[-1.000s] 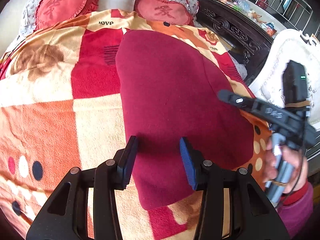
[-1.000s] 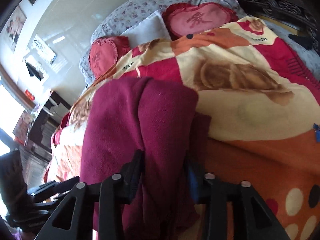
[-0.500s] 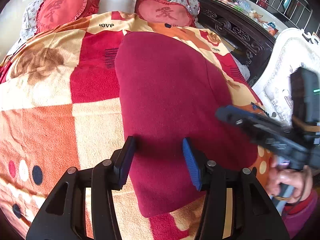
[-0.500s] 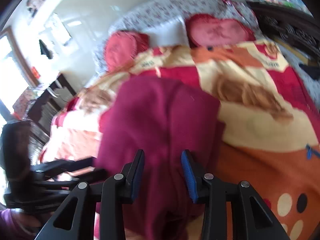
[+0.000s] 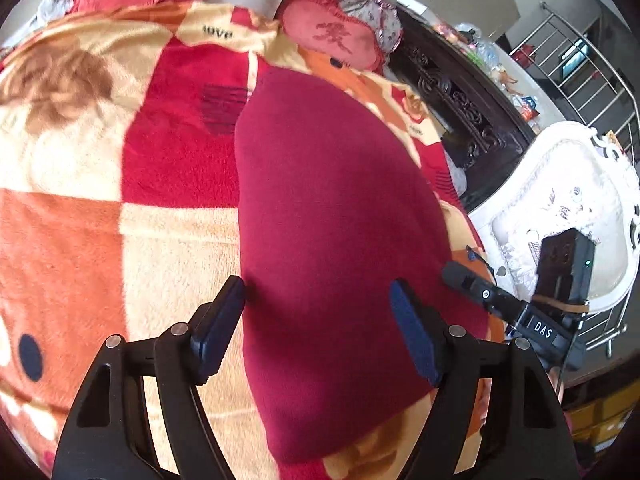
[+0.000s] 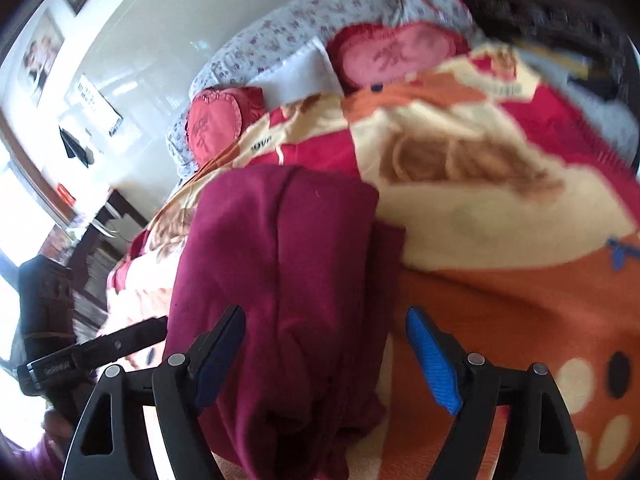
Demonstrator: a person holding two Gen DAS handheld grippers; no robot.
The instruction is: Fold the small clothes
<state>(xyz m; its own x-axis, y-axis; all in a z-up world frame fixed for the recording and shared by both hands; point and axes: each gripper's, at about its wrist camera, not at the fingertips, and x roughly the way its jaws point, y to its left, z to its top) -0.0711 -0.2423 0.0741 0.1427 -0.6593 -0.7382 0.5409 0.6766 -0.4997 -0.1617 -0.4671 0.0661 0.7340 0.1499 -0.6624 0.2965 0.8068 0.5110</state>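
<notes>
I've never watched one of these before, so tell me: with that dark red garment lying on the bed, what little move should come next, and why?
Probably lower both grippers onto the near edge and close. The maroon garment lies flat on the blanket. The left gripper and right gripper are opening, pads clear of the cloth, so nothing is gripped for another fold.
</notes>
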